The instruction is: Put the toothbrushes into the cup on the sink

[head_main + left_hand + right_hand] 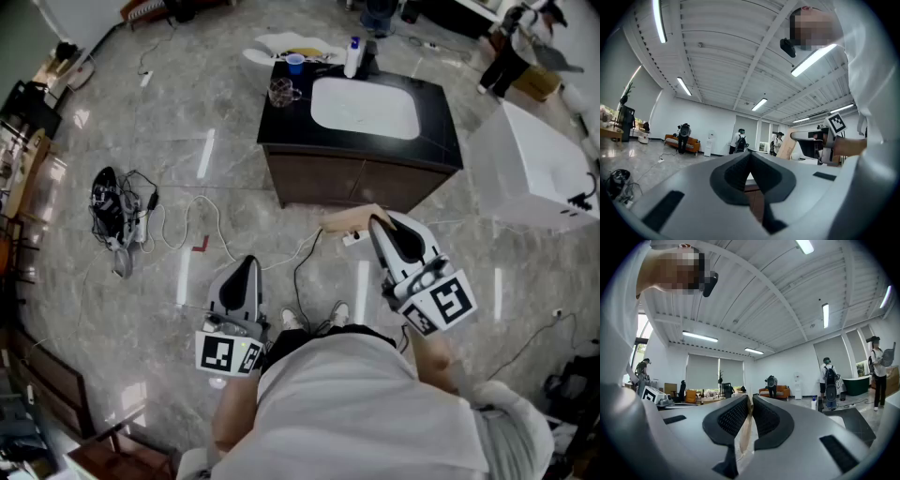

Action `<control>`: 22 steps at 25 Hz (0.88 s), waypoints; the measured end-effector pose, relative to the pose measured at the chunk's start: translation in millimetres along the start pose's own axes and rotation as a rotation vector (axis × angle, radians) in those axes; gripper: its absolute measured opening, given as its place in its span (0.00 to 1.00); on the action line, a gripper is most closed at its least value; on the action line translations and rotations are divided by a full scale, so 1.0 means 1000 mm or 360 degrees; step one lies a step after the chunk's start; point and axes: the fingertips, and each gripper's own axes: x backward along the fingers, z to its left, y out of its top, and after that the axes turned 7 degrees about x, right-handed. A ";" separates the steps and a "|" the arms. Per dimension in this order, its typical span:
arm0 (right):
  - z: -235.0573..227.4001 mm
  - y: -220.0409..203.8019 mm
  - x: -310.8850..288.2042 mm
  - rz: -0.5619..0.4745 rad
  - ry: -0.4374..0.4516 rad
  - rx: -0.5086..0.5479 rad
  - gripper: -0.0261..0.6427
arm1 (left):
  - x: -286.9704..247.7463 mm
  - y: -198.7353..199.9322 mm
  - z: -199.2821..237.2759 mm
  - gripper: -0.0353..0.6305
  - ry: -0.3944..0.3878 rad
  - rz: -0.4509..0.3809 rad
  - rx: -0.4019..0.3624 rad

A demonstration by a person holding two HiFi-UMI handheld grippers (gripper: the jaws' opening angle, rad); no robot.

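Below the sink (364, 105) at upper centre, right tongs (373, 221) pinched a tan sheet (342, 221) for carrying; left tongs (247, 262) closed, empty.

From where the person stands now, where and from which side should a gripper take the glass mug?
Grip the glass mug across its round body, coming in level from the counter's open left edge. It stands upright near that edge, its handle seems to point toward the basin, and a blue cup sits close behind.
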 end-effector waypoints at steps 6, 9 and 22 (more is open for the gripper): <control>0.036 -0.016 -0.007 0.0003 0.0014 -0.0005 0.12 | 0.028 -0.011 0.021 0.06 -0.0004 0.0005 0.0006; 0.033 -0.015 -0.009 0.0011 0.0026 -0.0015 0.12 | 0.023 -0.009 0.019 0.06 0.0000 0.0009 0.0005; 0.043 0.000 -0.013 -0.0042 0.0038 -0.0103 0.12 | 0.034 0.005 0.025 0.06 -0.0003 -0.0006 0.0033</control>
